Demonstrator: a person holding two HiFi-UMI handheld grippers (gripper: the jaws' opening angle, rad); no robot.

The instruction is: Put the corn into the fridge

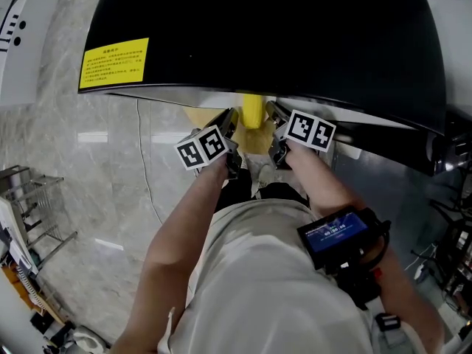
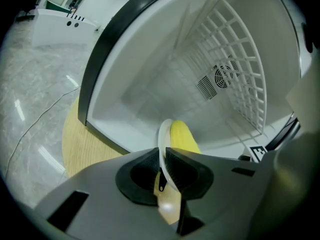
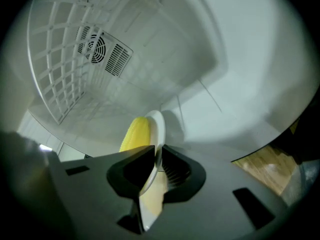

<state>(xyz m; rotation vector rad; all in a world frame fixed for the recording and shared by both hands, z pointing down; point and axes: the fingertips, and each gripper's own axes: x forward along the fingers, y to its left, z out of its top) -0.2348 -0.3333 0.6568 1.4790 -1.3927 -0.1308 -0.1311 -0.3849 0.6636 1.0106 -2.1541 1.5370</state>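
Observation:
A yellow corn cob (image 1: pixel 252 112) lies on a white plate, held between my two grippers at the fridge's open front. My left gripper (image 1: pixel 229 126) is shut on the plate's left rim (image 2: pixel 162 136), and the corn (image 2: pixel 183 137) shows just past its jaws. My right gripper (image 1: pixel 276 122) is shut on the opposite rim of the plate (image 3: pixel 158 126), with the corn (image 3: pixel 136 133) to its left. Both gripper views look into the white fridge interior (image 2: pixel 165 89). In the head view the plate is hidden under the fridge's black top (image 1: pixel 280 28).
A white wire shelf (image 2: pixel 240 69) and a fan vent (image 3: pixel 95 46) line the fridge's back. The black door frame (image 2: pixel 95 69) edges the opening. A yellow label (image 1: pixel 114 61) sits on the black top. A wire rack (image 1: pixel 33 212) and a cable (image 1: pixel 144 161) are on the marble floor to the left.

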